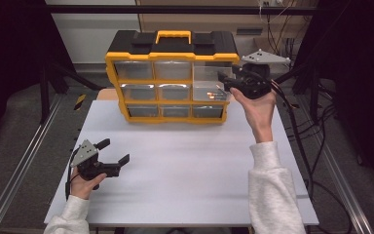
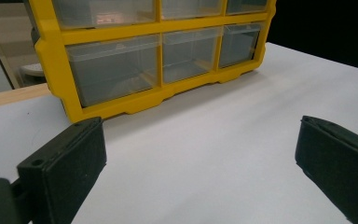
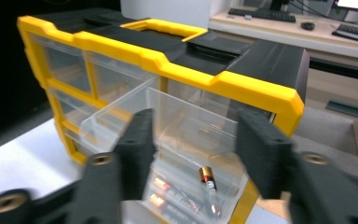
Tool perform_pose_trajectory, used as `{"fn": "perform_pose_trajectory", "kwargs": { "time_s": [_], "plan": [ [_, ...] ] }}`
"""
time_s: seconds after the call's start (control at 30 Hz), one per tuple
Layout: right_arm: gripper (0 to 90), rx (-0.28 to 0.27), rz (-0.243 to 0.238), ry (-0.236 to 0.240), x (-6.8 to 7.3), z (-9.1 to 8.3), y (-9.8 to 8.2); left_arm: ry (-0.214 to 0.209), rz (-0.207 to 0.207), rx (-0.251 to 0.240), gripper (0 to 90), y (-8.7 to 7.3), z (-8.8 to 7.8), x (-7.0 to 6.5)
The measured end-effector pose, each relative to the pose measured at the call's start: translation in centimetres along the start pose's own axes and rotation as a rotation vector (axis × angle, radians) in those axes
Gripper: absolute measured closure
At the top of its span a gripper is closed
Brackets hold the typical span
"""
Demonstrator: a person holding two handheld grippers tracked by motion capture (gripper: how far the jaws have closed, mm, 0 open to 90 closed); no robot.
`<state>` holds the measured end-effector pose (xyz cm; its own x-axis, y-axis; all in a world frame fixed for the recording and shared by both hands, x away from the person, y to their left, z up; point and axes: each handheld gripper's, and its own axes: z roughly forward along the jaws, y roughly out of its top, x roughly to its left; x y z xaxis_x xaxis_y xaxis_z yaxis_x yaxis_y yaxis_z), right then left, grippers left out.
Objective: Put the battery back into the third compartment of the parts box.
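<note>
Now the right hand-held gripper (image 3: 193,140) is seen spread above the pulled-out clear drawer (image 3: 186,135) of the yellow organizer (image 1: 170,78), where a battery (image 3: 207,177) lies loose; the left hand-held gripper (image 1: 112,152) is held wide apart over the tabletop (image 1: 190,161).

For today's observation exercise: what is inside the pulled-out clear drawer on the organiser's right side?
Batteries lie loose in the clear drawer; several more sit lower down. The right gripper hangs open in front, its jaws covering part of the drawer, so no count is possible.
</note>
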<state>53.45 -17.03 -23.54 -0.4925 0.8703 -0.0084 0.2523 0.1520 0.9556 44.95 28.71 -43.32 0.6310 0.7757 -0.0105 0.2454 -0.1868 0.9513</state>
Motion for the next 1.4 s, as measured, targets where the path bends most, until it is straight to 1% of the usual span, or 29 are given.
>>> {"fn": "perform_pose_trajectory", "kwargs": {
  "time_s": [0.07,0.13,0.2,0.23,0.3,0.37,0.4,0.47,0.57,0.77,0.83,0.97,1.03,1.13,1.3,1.4],
  "plan": [
    [32.8,-0.021,0.002,0.012,0.2,-0.7,-0.5,-0.001,-0.001,0.001,1.4,0.0,0.0,0.0],
    [25.4,-0.037,0.007,0.022,0.3,-1.2,-1.0,-0.001,0.001,0.004,1.3,0.0,0.1,0.0],
    [18.8,-0.056,0.015,0.044,0.5,-1.8,-1.8,-0.001,0.001,0.004,1.3,0.0,0.1,0.0],
    [15.2,-0.057,0.017,0.050,0.6,-2.0,-2.2,0.000,0.001,0.003,1.3,0.0,0.0,0.0],
    [12.3,-0.063,0.009,0.052,0.9,-2.5,-3.2,0.001,-0.001,0.002,1.3,0.0,0.0,0.0],
    [8.8,-0.071,0.016,0.064,1.1,-2.9,-4.1,0.001,0.001,0.003,1.3,0.0,0.0,0.0],
    [7.7,-0.073,0.025,0.080,1.2,-3.1,-4.9,0.001,0.001,0.003,1.3,0.0,0.0,0.0],
    [5.2,-0.074,0.035,0.095,1.4,-3.5,-6.1,0.000,0.002,0.005,1.3,0.0,0.1,0.0],
    [3.4,-0.064,0.042,0.102,1.5,-3.8,-7.8,0.000,0.000,0.006,1.3,-0.1,0.1,0.0],
    [2.3,-0.036,0.076,0.109,1.3,-4.2,-11.7,0.001,0.000,0.006,1.2,-0.1,0.1,-0.1],
    [1.8,-0.017,0.089,0.121,1.2,-4.2,-13.2,0.001,0.000,0.007,1.2,-0.1,0.1,-0.1],
    [1.3,0.005,0.096,0.135,0.9,-4.2,-15.7,0.000,-0.001,0.008,1.2,-0.1,0.1,-0.1],
    [1.2,0.008,0.094,0.130,0.7,-4.3,-16.8,0.000,-0.001,0.008,1.2,-0.1,0.1,0.0],
    [0.8,0.009,0.114,0.139,0.5,-4.5,-18.1,-0.002,0.000,0.008,1.2,-0.1,0.1,-0.1],
    [0.7,0.035,0.105,0.151,0.2,-5.0,-20.5,-0.002,0.000,0.009,1.1,-0.2,0.1,-0.1],
    [0.7,0.037,0.124,0.158,0.0,-5.2,-22.0,-0.003,0.001,0.012,1.1,-0.2,0.2,-0.1]
  ]
}}
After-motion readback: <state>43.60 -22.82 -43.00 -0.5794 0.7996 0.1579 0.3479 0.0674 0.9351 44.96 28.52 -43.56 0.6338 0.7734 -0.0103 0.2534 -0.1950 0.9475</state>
